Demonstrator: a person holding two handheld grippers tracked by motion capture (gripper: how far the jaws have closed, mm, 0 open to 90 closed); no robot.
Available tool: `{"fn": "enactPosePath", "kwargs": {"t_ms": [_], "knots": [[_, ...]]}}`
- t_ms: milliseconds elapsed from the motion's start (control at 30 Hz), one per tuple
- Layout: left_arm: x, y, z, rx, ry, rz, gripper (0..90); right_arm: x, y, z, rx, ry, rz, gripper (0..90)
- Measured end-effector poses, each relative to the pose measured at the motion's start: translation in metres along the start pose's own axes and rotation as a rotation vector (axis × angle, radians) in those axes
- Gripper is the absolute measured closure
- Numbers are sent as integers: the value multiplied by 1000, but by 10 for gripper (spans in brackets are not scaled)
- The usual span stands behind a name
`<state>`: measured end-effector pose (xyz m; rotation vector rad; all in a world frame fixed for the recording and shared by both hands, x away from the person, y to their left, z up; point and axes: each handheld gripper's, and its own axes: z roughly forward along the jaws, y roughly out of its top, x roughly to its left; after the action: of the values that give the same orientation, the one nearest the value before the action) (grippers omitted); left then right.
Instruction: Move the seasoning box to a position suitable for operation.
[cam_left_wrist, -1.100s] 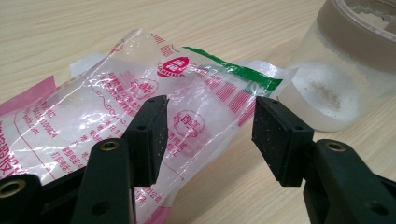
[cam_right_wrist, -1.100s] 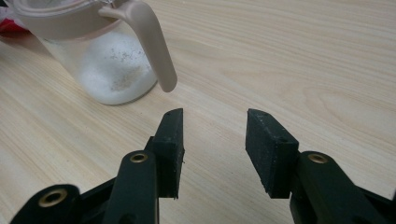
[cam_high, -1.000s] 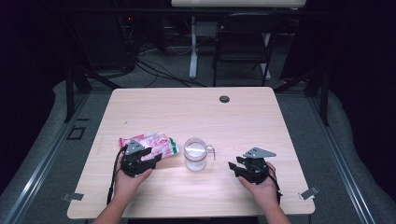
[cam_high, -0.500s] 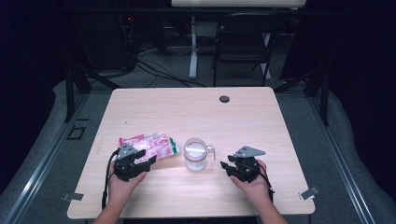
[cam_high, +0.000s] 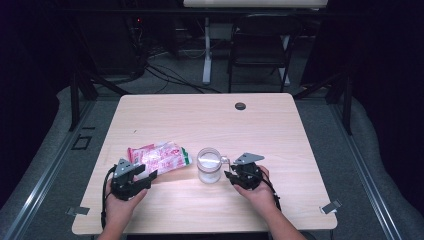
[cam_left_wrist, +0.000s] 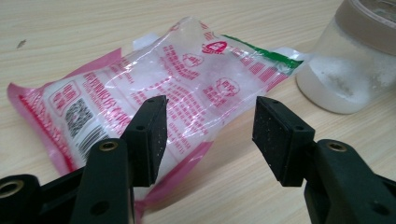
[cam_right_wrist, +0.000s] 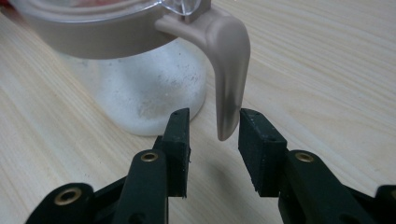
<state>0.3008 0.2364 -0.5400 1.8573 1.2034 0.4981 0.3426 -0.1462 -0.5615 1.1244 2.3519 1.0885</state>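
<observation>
Toward the counter's front-left corner, the left tongs stand wide and empty, the near edge of the pink-printed plastic pouch just ahead of them and not yet touched. Right of the pouch, midway along the front edge, stands the clear jar with white powder in its base. The right tongs have just been closing; the tip of the jar's beige handle hangs between the jaws, not yet pinched. The step appears to be securing both items; next, each pair must advance slightly and clamp.
</observation>
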Motion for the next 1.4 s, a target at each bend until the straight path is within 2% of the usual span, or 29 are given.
{"fn": "enactPosePath", "kwargs": {"t_ms": [100,367,633,933,1400], "knots": [[2,-3,-4,-3,10,-17,456,-2,2,4,-9,3,25,658],[6,-9,-12,-4,26,-26,454,0,11,15,-4,-23,4,698],[7,-10,-14,-14,32,-34,455,-2,12,18,7,-26,5,754],[3,-4,-7,-15,11,-13,456,4,9,12,29,-30,-61,761],[-14,7,8,-9,-36,62,460,12,-1,0,30,29,-131,760]]}}
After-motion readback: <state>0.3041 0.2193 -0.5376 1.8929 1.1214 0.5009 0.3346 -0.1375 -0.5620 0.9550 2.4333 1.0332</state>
